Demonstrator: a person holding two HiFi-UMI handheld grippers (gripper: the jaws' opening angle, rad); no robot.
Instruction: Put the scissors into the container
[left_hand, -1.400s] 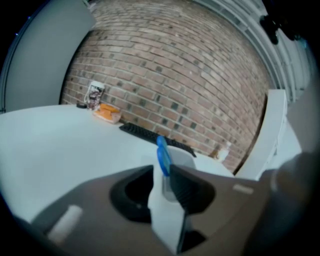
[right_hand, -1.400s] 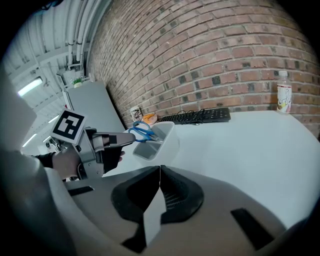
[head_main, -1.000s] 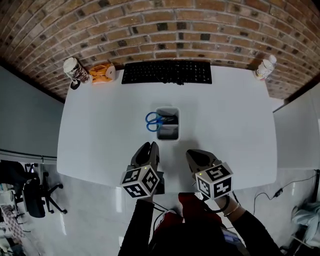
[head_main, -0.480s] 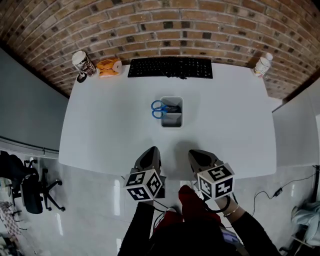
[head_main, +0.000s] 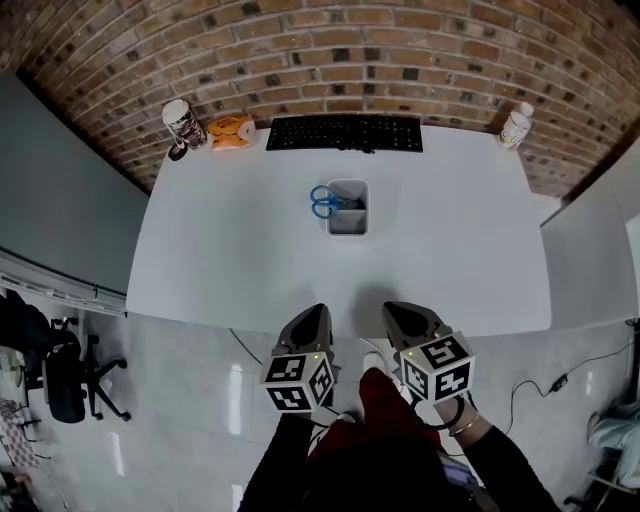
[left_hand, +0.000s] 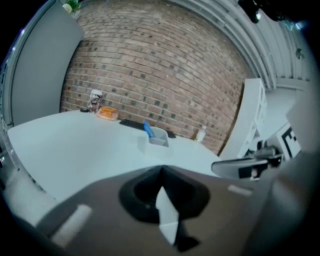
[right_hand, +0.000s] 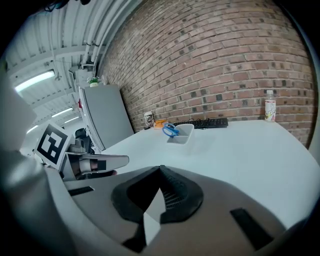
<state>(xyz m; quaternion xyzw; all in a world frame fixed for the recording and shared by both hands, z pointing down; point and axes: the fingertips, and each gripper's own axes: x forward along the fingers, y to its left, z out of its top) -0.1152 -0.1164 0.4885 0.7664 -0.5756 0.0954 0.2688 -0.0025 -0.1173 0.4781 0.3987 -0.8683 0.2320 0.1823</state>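
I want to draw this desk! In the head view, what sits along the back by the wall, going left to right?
patterned cup → orange object → black keyboard → white bottle

I am finding no word or number that I can read. The cube (head_main: 297, 381) on my left gripper (head_main: 309, 316) and the cube (head_main: 437, 366) on my right gripper (head_main: 398, 310) are showing only black-and-white square markers, no letters. The bottle (head_main: 515, 128), the cup (head_main: 181, 123) and the keyboard (head_main: 345, 133) are bearing print too small to make out.
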